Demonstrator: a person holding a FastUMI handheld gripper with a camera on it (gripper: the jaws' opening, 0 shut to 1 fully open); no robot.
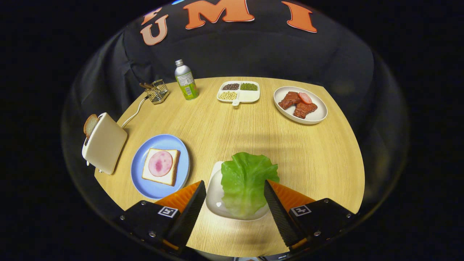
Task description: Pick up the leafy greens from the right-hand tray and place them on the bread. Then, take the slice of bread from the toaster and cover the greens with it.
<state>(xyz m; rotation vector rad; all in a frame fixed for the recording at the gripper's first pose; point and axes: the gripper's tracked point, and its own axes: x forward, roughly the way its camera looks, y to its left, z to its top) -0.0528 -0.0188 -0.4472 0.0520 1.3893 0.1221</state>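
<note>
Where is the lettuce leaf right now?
In the gripper view the lettuce leaf lies on a small white tray between the open gripper fingers, right of the blue plate with the bread.

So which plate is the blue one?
The blue plate beside the toaster, holding bread with ham. The others are white. The open fingers straddle the lettuce.

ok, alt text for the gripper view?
Open hand-held gripper straddles a lettuce leaf on a white tray, fingers not touching it. Beyond-left, a blue plate holds bread with ham, beside a toaster with a slice in it.
</note>
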